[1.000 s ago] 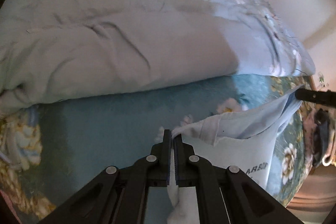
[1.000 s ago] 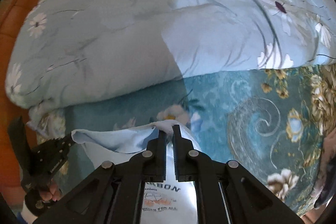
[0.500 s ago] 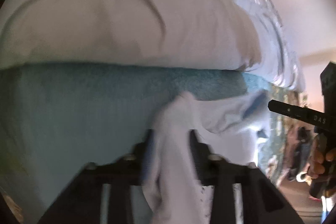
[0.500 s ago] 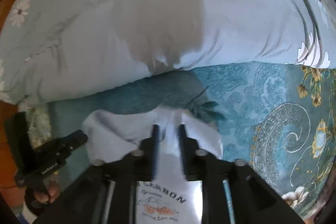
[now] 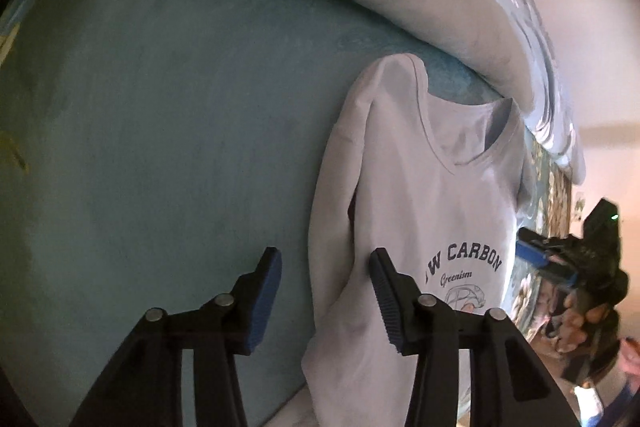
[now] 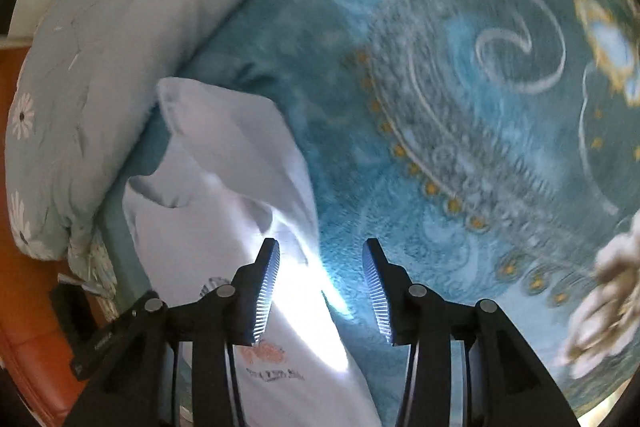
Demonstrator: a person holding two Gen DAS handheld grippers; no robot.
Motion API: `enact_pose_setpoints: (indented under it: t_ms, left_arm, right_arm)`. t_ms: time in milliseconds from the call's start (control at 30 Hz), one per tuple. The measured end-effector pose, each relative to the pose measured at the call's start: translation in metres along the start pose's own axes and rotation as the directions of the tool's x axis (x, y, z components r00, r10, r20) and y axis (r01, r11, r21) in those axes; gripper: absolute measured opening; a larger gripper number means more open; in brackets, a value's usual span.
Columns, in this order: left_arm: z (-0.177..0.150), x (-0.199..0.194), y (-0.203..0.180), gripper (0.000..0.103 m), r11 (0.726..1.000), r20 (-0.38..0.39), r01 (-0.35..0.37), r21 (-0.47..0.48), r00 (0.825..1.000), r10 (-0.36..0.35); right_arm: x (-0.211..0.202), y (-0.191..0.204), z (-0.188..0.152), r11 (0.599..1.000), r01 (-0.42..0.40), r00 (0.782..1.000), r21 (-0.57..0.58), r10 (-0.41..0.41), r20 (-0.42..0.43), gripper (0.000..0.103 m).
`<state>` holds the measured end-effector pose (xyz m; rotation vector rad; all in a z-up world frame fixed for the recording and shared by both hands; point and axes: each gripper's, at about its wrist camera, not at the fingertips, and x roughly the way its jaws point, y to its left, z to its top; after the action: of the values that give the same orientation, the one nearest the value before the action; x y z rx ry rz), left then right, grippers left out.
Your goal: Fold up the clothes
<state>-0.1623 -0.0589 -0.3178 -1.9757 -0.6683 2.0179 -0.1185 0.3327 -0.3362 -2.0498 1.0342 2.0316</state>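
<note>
Most of both views is the bed (image 5: 160, 131), its teal patterned cover bare and flat to the left of the shirt and again to its right, so there is open room on either side for sleeves to be swung in. Across the head end a pale floral duvet (image 6: 92, 67) is bunched, and this sets the far limit: the shirt's collar lies just beside its edge. The white T-shirt (image 5: 440, 207) lies print-up on the cover, one sleeve already doubled inward along its left side, probably laid out for folding. Its shoulder nearest the right gripper (image 6: 320, 267) is rumpled. Both grippers have just been opening; the left gripper (image 5: 326, 275) has its fingers spread with the shirt's folded edge between them, unpinched, and the right's fingers stand spread over the opposite edge.
</note>
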Motion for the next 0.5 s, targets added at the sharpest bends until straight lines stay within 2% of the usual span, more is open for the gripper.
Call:
enact_pose_setpoints:
  t_ms: [67,100,167,200,267,367,500]
  left_arm:
    - [-0.003,0.0,0.0,0.037,1.0,0.012,0.01,-0.014,1.0,-0.009]
    - [-0.003,0.0,0.0,0.032,1.0,0.015,0.015,-0.023,1.0,-0.015]
    - [-0.004,0.001,0.008,0.029,0.994,0.025,0.061,-0.09,0.998,-0.059]
    - [-0.004,0.002,0.012,0.028,0.989,0.031,0.083,-0.124,0.996,-0.08]
    - [-0.004,0.003,0.02,0.02,0.976,0.043,0.125,-0.181,0.992,-0.119]
    - [-0.005,0.001,0.026,0.02,0.96,0.062,0.162,-0.227,0.987,-0.151]
    - [-0.005,-0.001,0.023,0.017,0.948,0.085,0.2,-0.249,0.979,-0.184]
  right_arm:
    - [0.007,-0.005,0.0,0.999,-0.028,1.0,0.026,0.027,0.007,0.043]
    - [0.009,-0.006,0.0,0.999,-0.035,0.999,0.032,0.035,0.017,0.037]
    - [0.009,-0.01,0.002,0.996,-0.063,0.997,0.058,0.06,0.045,0.018]
    - [0.008,-0.012,0.003,0.994,-0.084,0.995,0.073,0.08,0.054,0.004]
    - [-0.001,-0.015,0.004,0.993,-0.092,0.993,0.072,0.087,0.075,0.002]
    - [-0.024,-0.015,0.007,0.997,-0.074,0.992,0.024,0.071,0.107,0.001]
    - [-0.068,-0.013,0.03,0.999,0.013,0.977,-0.036,-0.005,0.213,0.0]
